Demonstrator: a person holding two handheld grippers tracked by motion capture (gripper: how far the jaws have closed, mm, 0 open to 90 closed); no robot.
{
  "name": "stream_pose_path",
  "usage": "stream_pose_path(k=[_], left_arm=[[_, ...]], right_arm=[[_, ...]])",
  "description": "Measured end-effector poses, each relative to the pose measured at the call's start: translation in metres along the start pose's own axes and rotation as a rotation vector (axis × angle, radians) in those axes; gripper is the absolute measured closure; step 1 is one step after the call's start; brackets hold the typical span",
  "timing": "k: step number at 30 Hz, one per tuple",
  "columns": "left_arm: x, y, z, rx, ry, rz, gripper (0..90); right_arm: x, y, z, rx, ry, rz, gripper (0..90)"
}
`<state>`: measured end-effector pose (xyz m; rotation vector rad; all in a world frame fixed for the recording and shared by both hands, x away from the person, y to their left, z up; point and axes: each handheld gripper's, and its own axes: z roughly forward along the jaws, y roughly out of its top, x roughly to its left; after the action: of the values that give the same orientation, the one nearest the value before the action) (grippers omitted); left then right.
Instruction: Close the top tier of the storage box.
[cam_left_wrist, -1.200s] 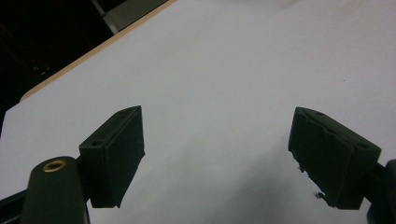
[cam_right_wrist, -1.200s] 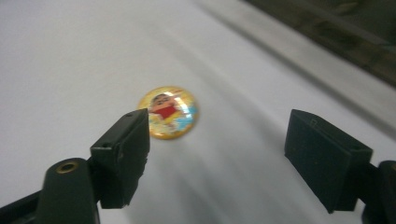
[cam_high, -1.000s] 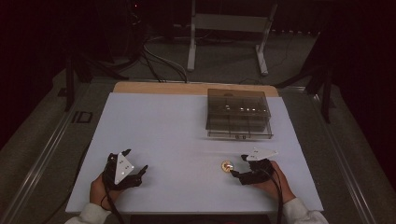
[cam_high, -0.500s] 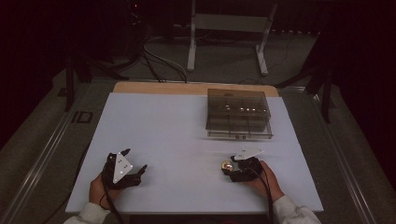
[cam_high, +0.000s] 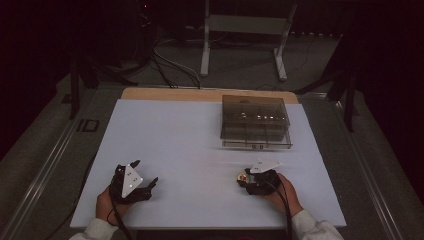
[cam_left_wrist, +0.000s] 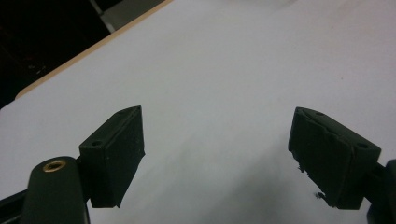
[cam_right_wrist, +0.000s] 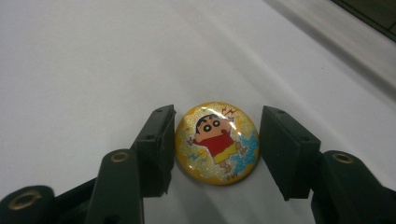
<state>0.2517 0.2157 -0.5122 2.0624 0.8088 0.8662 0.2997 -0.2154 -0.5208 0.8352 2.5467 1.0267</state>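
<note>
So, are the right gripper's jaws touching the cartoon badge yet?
Cannot tell. In the right gripper view the right gripper has been closing around the badge; one jaw sits flush against its edge, the other shows a thin gap.

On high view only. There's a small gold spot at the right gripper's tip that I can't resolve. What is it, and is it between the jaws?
Observer: In the right gripper view it's a round yellow badge with a cartoon child in a red shirt. It lies flat on the white table, between the jaws of the right gripper.
Operator: Gripped?
Observer: Not yet. The jaws have just been closing. One jaw is at the badge's edge, and the other still has a sliver of table showing before it.
Operator: Left gripper carrying anything?
Observer: No. The left gripper has its jaws wide apart with bare table between them.
</note>
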Motion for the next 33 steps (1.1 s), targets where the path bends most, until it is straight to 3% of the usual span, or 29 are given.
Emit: stream_pose_path(k=[3,11,22,33], left_arm=[[0.001,0.000,0.000,-0.004,0.009,-0.009,19.9],[-0.001,0.003,0.001,0.000,0.005,0.019,20.0],[-0.001,0.002,-0.001,-0.002,0.011,0.014,19.9],[-0.001,0.001,-0.002,0.001,0.014,0.013,19.9]], right_arm=[[0.000,0.000,-0.002,-0.014,-0.008,-0.008,46.5],[-0.001,0.000,-0.014,-0.052,-0.047,-0.021,46.6],[-0.005,0.003,-0.034,-0.131,-0.100,-0.006,46.6],[-0.008,0.005,-0.045,-0.181,-0.117,0.005,46.6]])
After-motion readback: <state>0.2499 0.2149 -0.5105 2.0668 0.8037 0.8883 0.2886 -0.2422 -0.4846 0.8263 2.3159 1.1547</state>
